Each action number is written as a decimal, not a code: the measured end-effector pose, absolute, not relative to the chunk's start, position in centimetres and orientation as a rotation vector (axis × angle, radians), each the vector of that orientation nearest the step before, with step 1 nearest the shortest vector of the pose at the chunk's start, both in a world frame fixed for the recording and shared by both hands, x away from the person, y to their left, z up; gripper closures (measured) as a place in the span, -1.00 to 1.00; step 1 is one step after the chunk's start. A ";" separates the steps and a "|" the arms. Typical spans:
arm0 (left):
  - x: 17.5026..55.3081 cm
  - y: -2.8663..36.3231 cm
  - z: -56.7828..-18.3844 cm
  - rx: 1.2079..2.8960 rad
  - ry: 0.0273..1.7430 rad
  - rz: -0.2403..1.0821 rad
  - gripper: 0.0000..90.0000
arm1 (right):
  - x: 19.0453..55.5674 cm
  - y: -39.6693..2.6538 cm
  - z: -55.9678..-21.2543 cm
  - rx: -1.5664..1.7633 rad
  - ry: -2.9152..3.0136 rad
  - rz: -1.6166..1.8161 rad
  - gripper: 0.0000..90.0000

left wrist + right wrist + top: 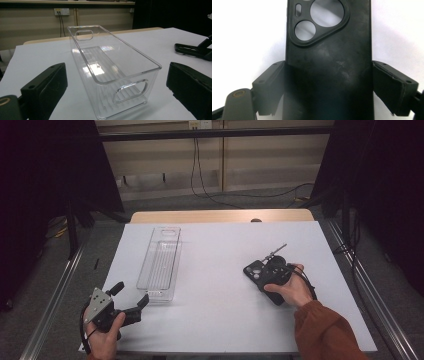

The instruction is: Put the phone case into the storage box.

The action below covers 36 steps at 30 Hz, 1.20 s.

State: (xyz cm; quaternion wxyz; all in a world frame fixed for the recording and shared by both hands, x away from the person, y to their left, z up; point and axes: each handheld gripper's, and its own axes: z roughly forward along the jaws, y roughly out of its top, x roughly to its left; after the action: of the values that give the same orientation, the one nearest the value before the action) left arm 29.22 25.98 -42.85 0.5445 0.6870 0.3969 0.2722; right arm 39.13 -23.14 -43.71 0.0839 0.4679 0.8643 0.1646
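A black phone case (253, 270) with camera cut-outs lies flat on the white table top (215, 305), right of centre. My right gripper (265, 272) is shut on it. In the right gripper view the case (329, 45) runs up between the two fingers (269, 85), which press on its long edges, and the right gripper (328, 75) points along the case. A clear plastic bin (172, 251), long and empty, stands left of centre. My left gripper (132, 292) rests open at the near left, just before the bin's near end (130, 90), with nothing in its jaws.
In the left gripper view the phone case (186, 48) lies far off at the right. The table's wooden far edge (220, 215) shows beyond the white sheet. Metal rails (55, 300) run along both sides. Black curtains and floor cables lie beyond.
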 end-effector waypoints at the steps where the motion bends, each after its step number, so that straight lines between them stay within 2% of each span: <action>1: 29.2 26.0 -42.8 1.631 0.941 0.645 -0.92 | 39.1 -23.1 -43.6 1.397 2.577 0.502 -0.65; 36: 29.1 26.0 -42.8 1.631 0.942 0.645 -0.92 | 37.7 -24.7 -40.6 1.243 2.290 0.952 -0.66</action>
State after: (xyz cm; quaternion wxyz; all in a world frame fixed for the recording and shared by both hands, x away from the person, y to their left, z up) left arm 29.11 26.02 -42.79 0.5441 0.6874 0.3969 0.2718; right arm 37.71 -24.72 -40.60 0.1829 0.4406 0.8115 0.3374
